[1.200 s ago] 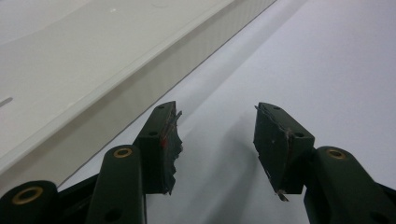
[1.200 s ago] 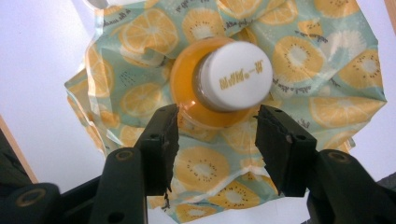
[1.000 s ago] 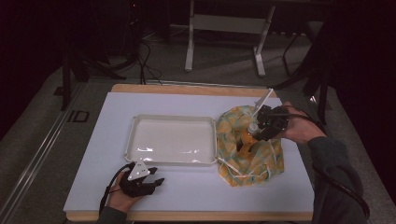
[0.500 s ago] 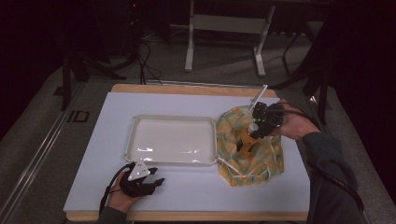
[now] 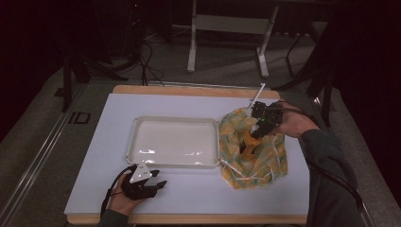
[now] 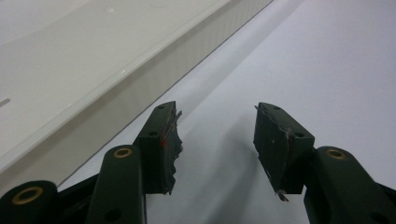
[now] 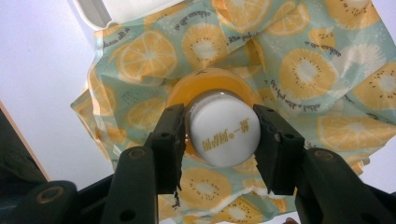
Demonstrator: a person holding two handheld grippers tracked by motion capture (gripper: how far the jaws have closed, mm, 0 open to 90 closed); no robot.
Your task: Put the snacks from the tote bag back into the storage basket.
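Orange juice fills the small bottle (image 7: 219,128), which is topped by a white cap (image 7: 225,134) printed with gold lettering and is stood upright in the middle of a cloth bag (image 7: 299,70) patterned with orange and kiwi slices on pale teal. The cap is gripped on both sides by the right claw (image 7: 223,135), whose jaws have just been closing and are now pressed against it. In the high view the right claw (image 5: 261,124) is held above the bottle (image 5: 249,142), angled down from the far right, with the person's right hand (image 5: 293,124) behind it and the dark sleeve trailing to the near right corner. The bag (image 5: 255,163) is spread loosely on the right part of the white counter (image 5: 189,194), its white drawstring lying at its near left edge, and it is touched on its left by a shallow white tray (image 5: 175,120). Free counter is left on the near side of the bag and the tray. The left claw (image 5: 149,185) is rested on that near strip, just beside the tray's near rim, with the left hand (image 5: 124,201) under it. In the left gripper view its jaws are spread apart with nothing between them, bare counter (image 6: 327,56) ahead and the tray wall (image 6: 140,79) to one side.
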